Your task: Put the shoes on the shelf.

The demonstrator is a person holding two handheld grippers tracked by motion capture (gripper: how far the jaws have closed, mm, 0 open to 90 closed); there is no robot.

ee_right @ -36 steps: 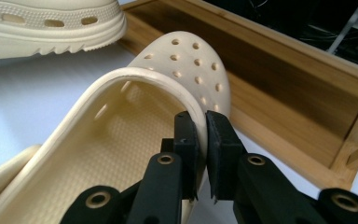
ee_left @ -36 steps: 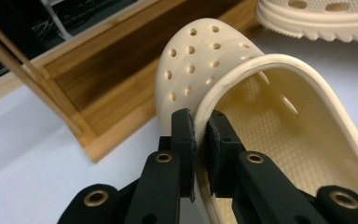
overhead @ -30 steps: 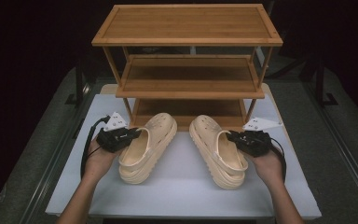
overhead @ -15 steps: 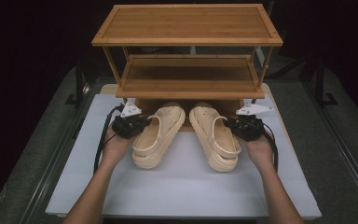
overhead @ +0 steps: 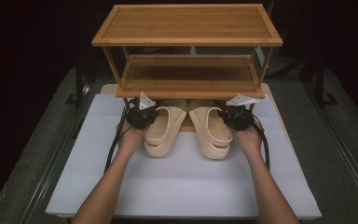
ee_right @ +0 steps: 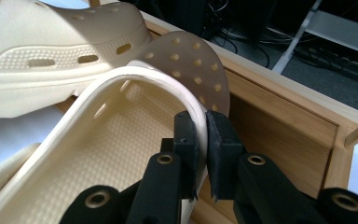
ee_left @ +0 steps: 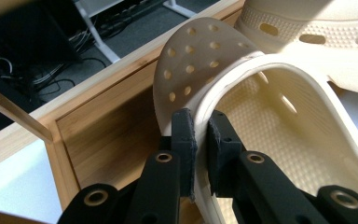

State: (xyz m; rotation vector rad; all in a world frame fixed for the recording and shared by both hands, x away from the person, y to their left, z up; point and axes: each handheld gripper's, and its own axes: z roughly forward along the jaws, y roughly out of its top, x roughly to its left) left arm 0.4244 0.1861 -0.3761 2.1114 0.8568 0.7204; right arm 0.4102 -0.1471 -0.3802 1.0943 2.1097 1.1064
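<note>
The left gripper (overhead: 142, 114) and the right gripper (overhead: 237, 116) are each pinching the side wall of one cream clog, and both clogs are entering the bottom tier of the bamboo shoe rack (overhead: 186, 39) at the centre of the high view. The left clog (overhead: 162, 130) and the right clog (overhead: 213, 133) are lying side by side, toes under the middle shelf, heels over the white worktop (overhead: 182, 186) lower in the frame. In the left gripper view the fingers (ee_left: 184, 135) are clamping narrowly on the clog's rim, and the right gripper view is showing the same narrow clamp on the other rim. To do this well, both clogs are best advanced together, level and parallel, keeping the grey gripper plates below the shelf edge. Releasing is advisable once the soles are resting flat on the tier.
</note>
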